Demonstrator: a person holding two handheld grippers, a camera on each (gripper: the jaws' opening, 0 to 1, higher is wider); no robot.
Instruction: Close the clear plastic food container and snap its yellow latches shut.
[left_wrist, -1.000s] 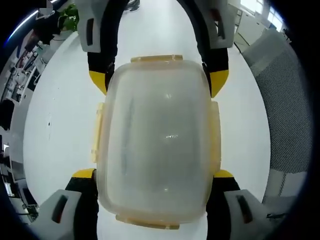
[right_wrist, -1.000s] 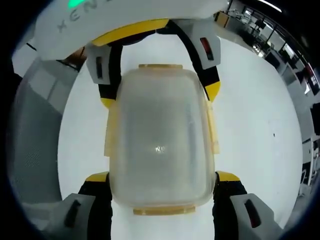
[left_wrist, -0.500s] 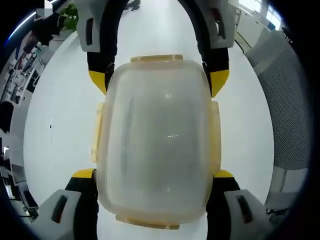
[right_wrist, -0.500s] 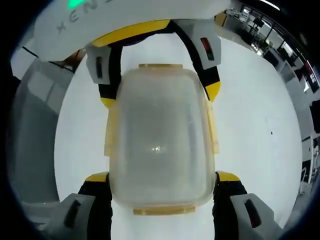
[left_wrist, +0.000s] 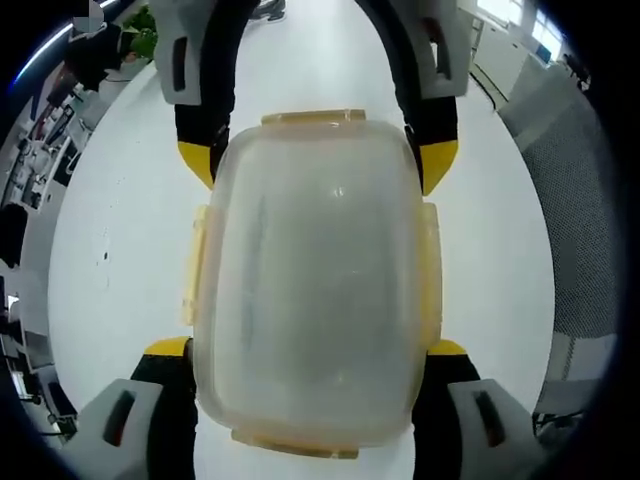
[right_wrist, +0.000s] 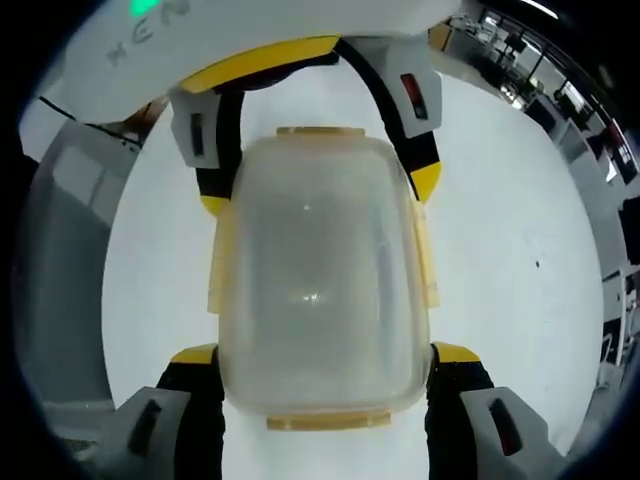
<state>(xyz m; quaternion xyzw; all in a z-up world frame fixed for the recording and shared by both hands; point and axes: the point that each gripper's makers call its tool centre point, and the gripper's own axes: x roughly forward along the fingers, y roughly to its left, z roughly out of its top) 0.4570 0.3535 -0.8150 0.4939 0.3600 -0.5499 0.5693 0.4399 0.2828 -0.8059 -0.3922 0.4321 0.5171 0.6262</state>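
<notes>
Between both claws, nothing has shifted: left claw (left_wrist: 310, 345) and right claw (right_wrist: 325, 350) each stay clamped on the container (left_wrist: 315, 280); I judge the latches (left_wrist: 192, 265) shut.

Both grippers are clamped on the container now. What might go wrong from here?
1. The container is held only at its two ends, by the left gripper and the right gripper, with the white table beneath; uneven pull could twist it loose.
2. With both grippers occupied, neither is free to press the yellow latches, and releasing one may let it tip.
</notes>
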